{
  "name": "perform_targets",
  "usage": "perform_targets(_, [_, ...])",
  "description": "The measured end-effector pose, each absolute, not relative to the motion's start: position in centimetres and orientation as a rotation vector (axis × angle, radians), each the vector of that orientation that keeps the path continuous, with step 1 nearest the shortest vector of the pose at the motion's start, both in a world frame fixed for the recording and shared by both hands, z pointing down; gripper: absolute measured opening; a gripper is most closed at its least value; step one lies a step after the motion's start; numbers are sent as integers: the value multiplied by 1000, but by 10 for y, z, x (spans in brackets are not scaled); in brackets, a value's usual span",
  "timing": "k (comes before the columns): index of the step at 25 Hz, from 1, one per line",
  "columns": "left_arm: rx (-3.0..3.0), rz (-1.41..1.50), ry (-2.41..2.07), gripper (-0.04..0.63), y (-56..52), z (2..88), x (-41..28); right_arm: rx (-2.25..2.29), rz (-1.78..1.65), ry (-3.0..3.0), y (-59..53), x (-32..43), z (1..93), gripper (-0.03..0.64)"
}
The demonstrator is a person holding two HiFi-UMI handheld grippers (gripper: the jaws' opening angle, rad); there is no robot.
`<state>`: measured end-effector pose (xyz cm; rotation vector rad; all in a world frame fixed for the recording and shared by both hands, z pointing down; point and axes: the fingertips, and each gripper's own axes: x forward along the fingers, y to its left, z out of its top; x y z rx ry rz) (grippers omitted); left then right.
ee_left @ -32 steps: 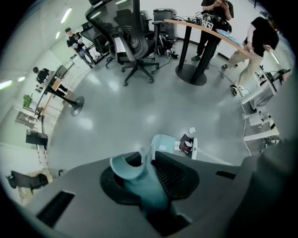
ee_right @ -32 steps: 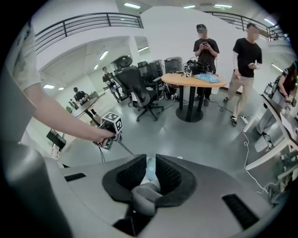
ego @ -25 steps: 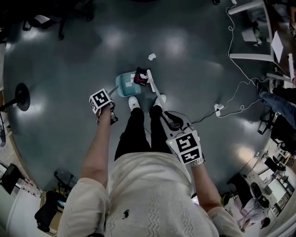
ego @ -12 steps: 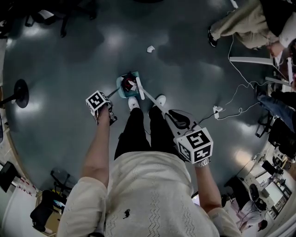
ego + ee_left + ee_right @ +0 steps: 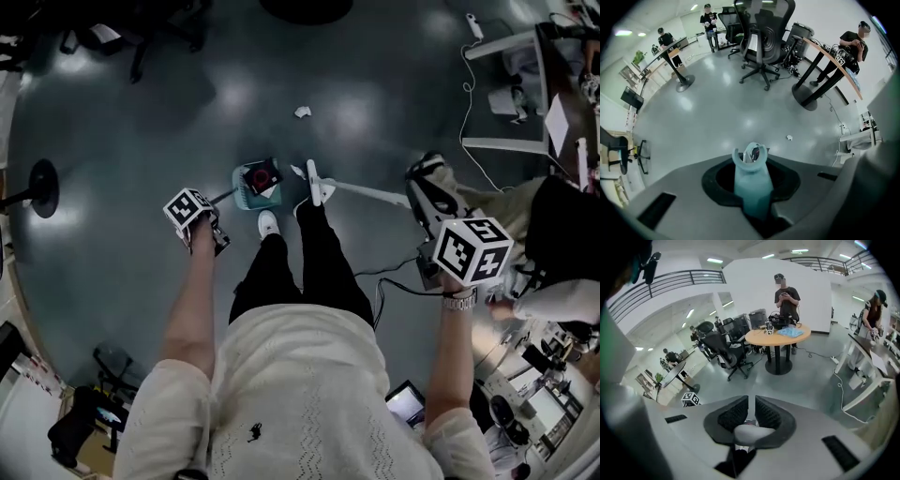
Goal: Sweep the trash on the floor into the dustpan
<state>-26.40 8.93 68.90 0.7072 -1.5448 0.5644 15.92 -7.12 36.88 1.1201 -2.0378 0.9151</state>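
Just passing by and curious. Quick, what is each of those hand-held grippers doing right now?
Left gripper: closed on the teal dustpan handle.
Right gripper: closed on the white broom handle.

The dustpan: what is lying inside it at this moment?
A dark piece of trash with a red part lies in the dustpan, with a small white scrap at its edge. Anything beneath them is covered and cannot be seen.

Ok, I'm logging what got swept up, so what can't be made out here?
Trash in the dustpan: too small in the head view to identify.
Dustpan's pan, left gripper view: mostly hidden behind the dustpan handle.
Broom head, right gripper view: hidden below the jaws; only the broom handle shows.
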Motion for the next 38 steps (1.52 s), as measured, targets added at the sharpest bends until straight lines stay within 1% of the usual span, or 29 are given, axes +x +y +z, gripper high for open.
perform_targets(11, [541, 422, -1664, 94, 5, 680, -272, 1000, 703, -2173, -242, 161, 366, 63])
perform_targets(16, [535, 445, -1683, 94, -34, 682, -268, 740, 398, -2249, -264, 133, 401, 63])
perform_targets(19, [538, 467, -1686, 94, -42, 685, -271, 513, 200, -2230, -237, 103, 444, 63])
perform_targets(22, [558, 485, -1673, 94, -45, 686, -282, 363, 116, -2226, -195, 75, 467, 63])
perform_targets(26, [622, 535, -1658, 94, -50, 690, -293, 282, 140, -2230, -140, 48, 478, 64])
perform_targets(30, [707, 599, -1639, 94, -51, 695, -302, 222, 126, -2186, -81, 43, 488, 64])
perform_targets(38, [700, 593, -1605, 94, -2, 697, -353, 178, 154, -2086, 49, 19, 493, 64])
